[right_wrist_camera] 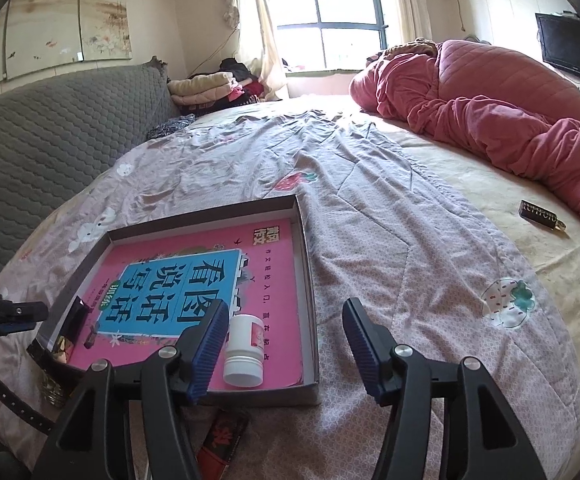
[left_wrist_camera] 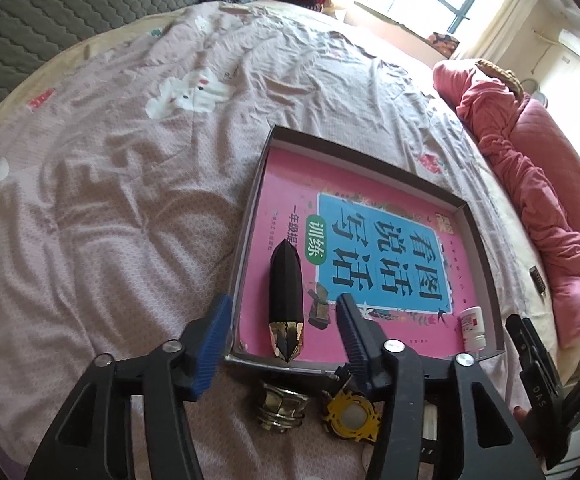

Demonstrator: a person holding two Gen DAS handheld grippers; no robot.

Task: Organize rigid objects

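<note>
A shallow cardboard tray [left_wrist_camera: 370,157] [right_wrist_camera: 209,213] lies on the bed with a pink book [left_wrist_camera: 370,208] [right_wrist_camera: 273,280] flat inside it. On the book rests a black faceted case with a gold tip [left_wrist_camera: 285,300] [right_wrist_camera: 71,326]. My left gripper [left_wrist_camera: 282,303] hovers over it, open, pads apart from the case. A white bottle [right_wrist_camera: 245,354] [left_wrist_camera: 474,326] lies on its side in the tray's near right corner. My right gripper [right_wrist_camera: 285,308] stands open above that corner, the bottle just beside its left finger, untouched.
On the bedspread before the tray lie a brass ring-shaped piece [left_wrist_camera: 281,404], a yellow ornate disc [left_wrist_camera: 350,416], a red and black packet [right_wrist_camera: 225,436] and a black strap [right_wrist_camera: 13,404]. A black key tag [right_wrist_camera: 540,214] sits far right near a heaped pink quilt [right_wrist_camera: 490,120].
</note>
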